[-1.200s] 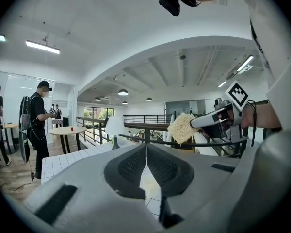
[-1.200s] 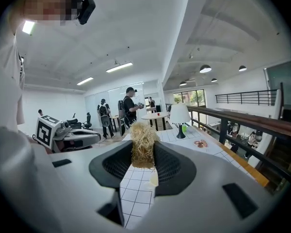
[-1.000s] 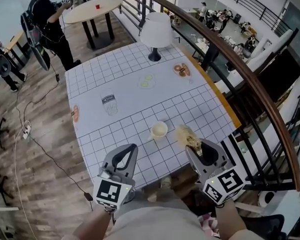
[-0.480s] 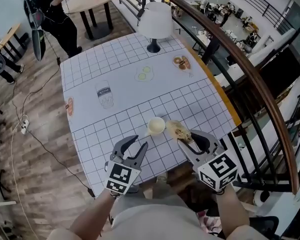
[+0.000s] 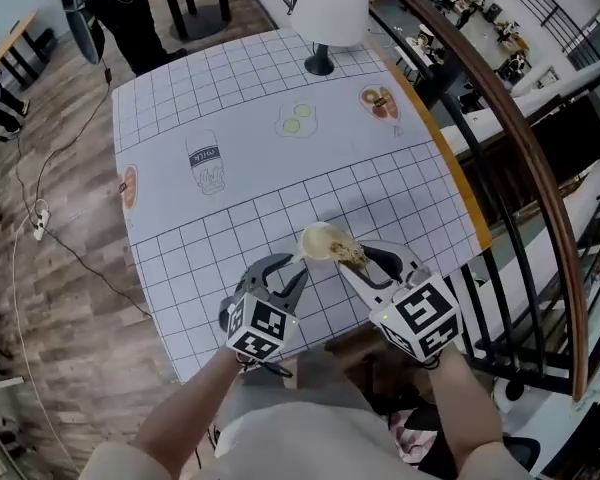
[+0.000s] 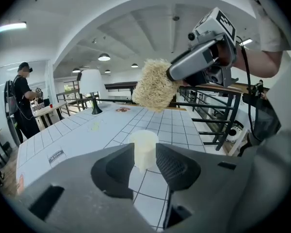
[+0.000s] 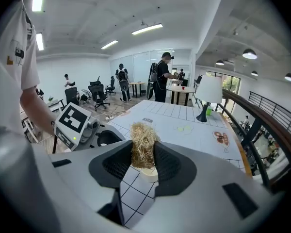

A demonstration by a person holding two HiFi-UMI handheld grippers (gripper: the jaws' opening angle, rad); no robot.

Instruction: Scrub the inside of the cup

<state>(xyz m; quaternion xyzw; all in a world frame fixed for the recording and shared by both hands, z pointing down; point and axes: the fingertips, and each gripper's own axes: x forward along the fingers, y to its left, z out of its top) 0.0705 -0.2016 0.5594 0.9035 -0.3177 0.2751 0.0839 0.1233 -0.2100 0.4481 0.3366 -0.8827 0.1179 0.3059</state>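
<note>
**Head view.** The cup (image 5: 318,241) is standing upright on the gridded desk (image 5: 230,118) near the front edge, mouth up and long axis vertical. I am looking down into a pale interior. My right hand-held gripper (image 5: 360,261) is clamping a straw-coloured fibre scrubber (image 5: 348,254). The scrubber is pointing away from me and to my left, and its tip is overlapping the cup's right rim. My left hand-held gripper (image 5: 292,268) is sitting just short of the cup, with its jaws spread towards it. A white lamp (image 5: 330,8) is standing at the far edge of the desk.

**Left gripper view.** My jaws are opening, and the pads are standing clear of the cup (image 6: 143,149). The cup is showing upright in the gap just past the tips of the left hand-held gripper (image 6: 144,161). The scrubber (image 6: 154,91) is hanging above the cup with bare desk (image 6: 87,135) showing between them. It is jutting out of the right hand-held gripper (image 6: 203,62) leftwards and slightly down.

**Right gripper view.** The right hand-held gripper (image 7: 143,161) is gripping the scrubber (image 7: 143,147) between both pads. The fibres are running up and down, bushing out above the jaws. The cup (image 7: 148,173) is lying directly below the scrubber's lower end, with only part of its rim showing. I cannot tell from here whether the fibres are reaching into the mouth. The left hand-held gripper (image 7: 80,125) is showing at the left, marker cube towards me.
</note>
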